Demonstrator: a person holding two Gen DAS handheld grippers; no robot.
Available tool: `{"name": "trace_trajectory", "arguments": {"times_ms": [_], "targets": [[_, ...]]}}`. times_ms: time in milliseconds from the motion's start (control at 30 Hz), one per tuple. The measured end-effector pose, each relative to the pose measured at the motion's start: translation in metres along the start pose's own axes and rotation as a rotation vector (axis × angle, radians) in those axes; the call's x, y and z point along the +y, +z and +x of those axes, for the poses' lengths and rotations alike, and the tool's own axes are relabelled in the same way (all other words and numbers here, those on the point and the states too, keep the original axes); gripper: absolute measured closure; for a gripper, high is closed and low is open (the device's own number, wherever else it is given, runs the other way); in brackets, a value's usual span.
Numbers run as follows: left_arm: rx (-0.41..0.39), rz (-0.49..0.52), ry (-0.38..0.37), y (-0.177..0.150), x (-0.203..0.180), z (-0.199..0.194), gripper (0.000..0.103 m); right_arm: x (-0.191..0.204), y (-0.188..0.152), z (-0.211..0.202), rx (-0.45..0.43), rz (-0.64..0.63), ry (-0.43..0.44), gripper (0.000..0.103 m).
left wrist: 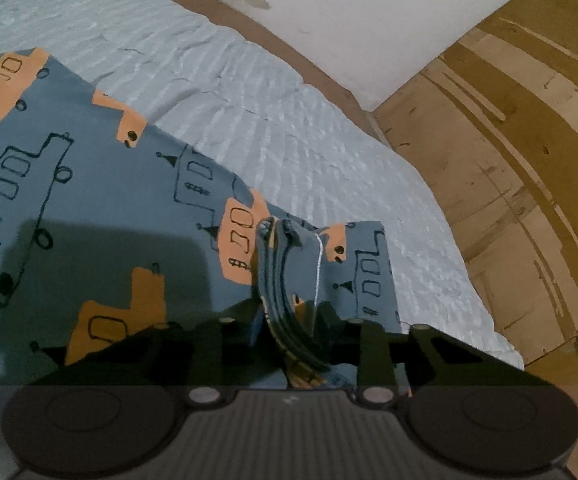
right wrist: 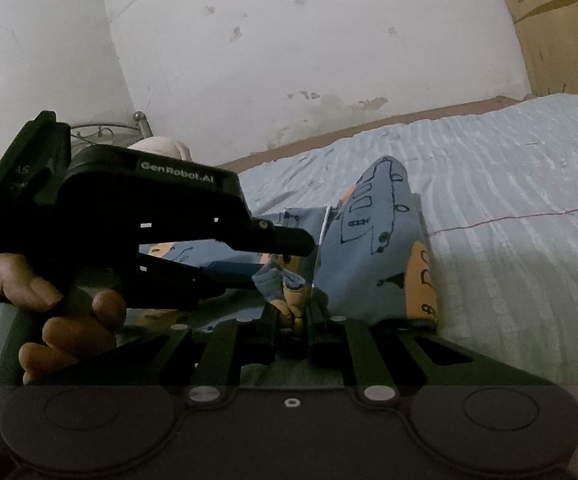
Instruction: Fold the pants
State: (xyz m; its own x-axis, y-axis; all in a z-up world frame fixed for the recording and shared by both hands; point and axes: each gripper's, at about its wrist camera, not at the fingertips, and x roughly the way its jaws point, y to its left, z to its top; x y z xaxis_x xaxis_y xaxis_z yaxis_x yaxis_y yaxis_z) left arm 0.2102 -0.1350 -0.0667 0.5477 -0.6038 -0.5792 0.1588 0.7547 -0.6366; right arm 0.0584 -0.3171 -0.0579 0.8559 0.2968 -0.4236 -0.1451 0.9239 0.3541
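closest to the lens, the left gripper (left wrist: pixel 289 312) is clamped on a bunched edge of the pants (left wrist: pixel 89 200), a thick seam and a pale thread rising out from between its fingers. from that pinch the grey-blue cloth with orange and outlined cars runs away to the far left across the bed (left wrist: pixel 289 112), so the long axis of the garment goes from the near right corner in hand up toward the far left, lying flat on the pale ribbed cover.

from the right wrist, the right gripper (right wrist: pixel 293 320) is likewise closed on a wad of the same cloth, a crumpled orange-and-blue fold held between its fingers, with more of the pants (right wrist: pixel 373 232) standing up in a hump just beyond. the left gripper (right wrist: pixel 289 256) shows here from the side, held in a hand (right wrist: pixel 49 312), its tips reaching in from the left to nearly the same spot of cloth; the two pinches look to be just beside each other, though the dim light makes it hard to say whether they touch.

both holds are at one end, so the free length lies far and left of them. i judge the next move is to carry the held edge over along that axis, the left gripper being on the side the cloth spreads toward.
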Motion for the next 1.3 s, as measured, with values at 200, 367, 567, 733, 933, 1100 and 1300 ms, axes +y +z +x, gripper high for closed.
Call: {"name": "trace_trajectory", "arguments": {"times_ms": [200, 367, 567, 733, 933, 1100, 1300], "targets": [[-0.016, 0.032, 0.008, -0.003, -0.003, 0.0, 0.086, 0.001, 0.0, -0.001, 0.003, -0.021, -0.003, 0.09], [-0.036, 0.059, 0.026, -0.006, -0.008, -0.003, 0.092, 0.005, -0.001, 0.001, 0.004, -0.055, -0.017, 0.09], [-0.045, 0.084, 0.033, -0.007, -0.011, -0.006, 0.093, 0.013, 0.001, 0.001, 0.013, -0.121, -0.037, 0.09], [-0.04, 0.095, 0.043, -0.007, -0.014, -0.006, 0.093, 0.014, 0.002, 0.003, 0.019, -0.121, -0.04, 0.089], [-0.049, 0.141, 0.029, -0.002, -0.025, -0.013, 0.094, 0.02, 0.005, 0.001, 0.015, -0.144, -0.061, 0.089], [-0.052, 0.188, 0.029, 0.009, -0.038, -0.023, 0.094, 0.037, 0.015, -0.003, -0.017, -0.228, -0.105, 0.087], [-0.074, 0.195, 0.041, 0.022, -0.036, -0.049, 0.094, 0.056, 0.032, -0.008, -0.037, -0.271, -0.1, 0.087]]}}
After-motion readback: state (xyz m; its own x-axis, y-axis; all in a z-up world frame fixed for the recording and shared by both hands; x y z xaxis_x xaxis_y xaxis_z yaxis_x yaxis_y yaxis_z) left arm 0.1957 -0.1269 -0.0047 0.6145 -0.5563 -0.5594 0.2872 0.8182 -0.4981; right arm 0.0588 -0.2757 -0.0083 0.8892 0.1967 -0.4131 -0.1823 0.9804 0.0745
